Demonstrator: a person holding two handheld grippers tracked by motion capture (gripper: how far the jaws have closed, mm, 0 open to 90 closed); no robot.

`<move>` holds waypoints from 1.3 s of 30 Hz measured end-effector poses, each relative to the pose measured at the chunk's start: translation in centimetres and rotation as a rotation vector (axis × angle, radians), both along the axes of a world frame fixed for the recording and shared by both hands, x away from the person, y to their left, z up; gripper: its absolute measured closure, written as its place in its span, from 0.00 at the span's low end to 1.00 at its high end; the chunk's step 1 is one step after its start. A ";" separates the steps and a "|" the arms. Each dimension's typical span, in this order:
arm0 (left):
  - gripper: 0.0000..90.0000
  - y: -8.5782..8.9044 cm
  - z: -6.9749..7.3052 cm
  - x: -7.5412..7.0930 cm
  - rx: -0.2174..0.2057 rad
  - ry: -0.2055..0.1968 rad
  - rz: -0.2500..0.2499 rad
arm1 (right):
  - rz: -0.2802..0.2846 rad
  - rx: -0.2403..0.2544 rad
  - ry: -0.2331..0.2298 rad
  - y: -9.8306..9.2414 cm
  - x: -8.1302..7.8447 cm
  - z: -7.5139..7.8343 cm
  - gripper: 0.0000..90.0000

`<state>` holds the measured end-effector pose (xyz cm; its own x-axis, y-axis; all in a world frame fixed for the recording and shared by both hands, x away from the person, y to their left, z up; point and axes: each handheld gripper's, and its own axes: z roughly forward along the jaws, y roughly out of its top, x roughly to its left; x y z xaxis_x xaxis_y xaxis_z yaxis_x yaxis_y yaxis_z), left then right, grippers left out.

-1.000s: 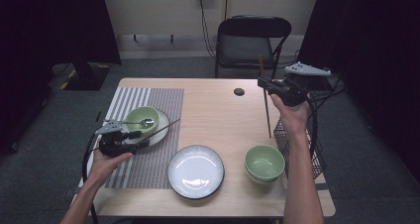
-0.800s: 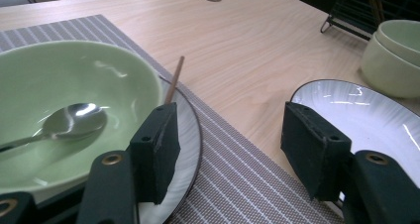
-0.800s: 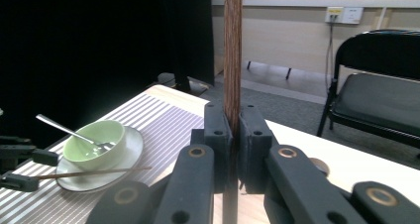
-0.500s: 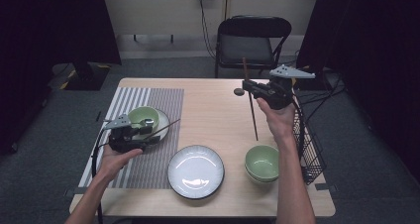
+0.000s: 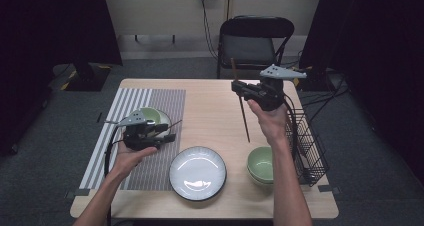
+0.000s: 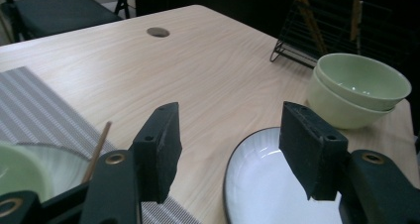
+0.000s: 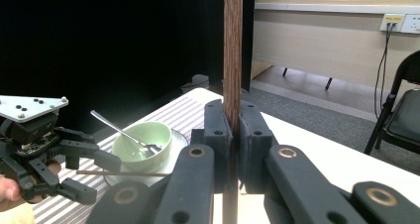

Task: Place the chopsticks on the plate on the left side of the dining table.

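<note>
Right claw (image 5: 239, 89) clamped on chopstick (image 5: 243, 117), stick near vertical above counter (image 5: 210, 113). Left claw (image 6: 230, 149) open, empty. Tip: keep stick pinched firm, travel slow toward striped mat (image 5: 150, 103), mind bowl (image 5: 152, 117) with spoon (image 7: 121, 131).

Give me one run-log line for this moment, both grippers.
right gripper: shut on chopstick, held upright above table | left gripper: open, empty, beside white plate, second chopstick across plate
</note>
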<state>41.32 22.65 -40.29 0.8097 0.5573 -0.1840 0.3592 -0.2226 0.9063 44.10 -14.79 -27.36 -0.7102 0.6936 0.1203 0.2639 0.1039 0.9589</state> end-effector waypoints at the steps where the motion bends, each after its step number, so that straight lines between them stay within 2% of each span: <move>1: 0.46 -0.2 0.1 0.0 0.003 -0.005 -0.003 | 0.009 0.004 0.000 0.2 0.0 0.0 0.94; 5: 0.46 -1.2 0.7 0.0 -0.024 -0.026 -0.008 | 0.021 0.010 -0.009 1.0 -0.2 0.0 0.94; 6: 0.47 -1.4 0.8 0.0 -0.039 -0.020 -0.013 | 0.020 0.011 -0.010 1.2 -0.2 0.1 0.94; 11: 0.47 -2.2 1.4 0.0 -0.044 -0.034 -0.036 | 0.039 0.023 -0.014 2.0 -0.3 0.1 0.94; 17: 0.47 -4.1 2.2 0.1 -0.065 -0.043 -0.080 | 0.078 0.035 -0.029 3.4 -0.6 0.7 0.94; 20: 0.46 -4.9 2.6 0.1 -0.089 -0.044 -0.105 | 0.094 0.038 -0.037 4.1 -0.7 0.9 0.94; 24: 0.45 -6.0 3.1 0.2 -0.109 -0.053 -0.127 | 0.110 0.061 -0.042 5.0 -0.9 1.2 0.94; 29: 0.45 -7.3 3.5 0.3 -0.113 -0.060 -0.143 | 0.119 0.080 -0.034 5.8 -0.6 0.9 0.94; 31: 0.45 -7.8 3.5 0.4 -0.132 -0.061 -0.145 | 0.125 0.077 -0.037 6.2 -0.6 0.8 0.94; 35: 0.44 -8.5 3.8 0.5 -0.124 -0.070 -0.145 | 0.134 0.070 -0.038 6.9 -0.6 0.6 0.94; 36: 0.44 -8.6 3.8 0.4 -0.115 -0.085 -0.140 | 0.136 0.078 -0.037 6.9 -0.6 0.6 0.94; 38: 0.43 -8.8 3.8 0.3 -0.137 -0.072 -0.160 | 0.144 0.088 -0.045 7.0 -0.7 0.6 0.94; 39: 0.43 -9.0 3.9 0.3 -0.121 -0.081 -0.152 | 0.145 0.085 -0.046 7.1 -0.7 0.6 0.94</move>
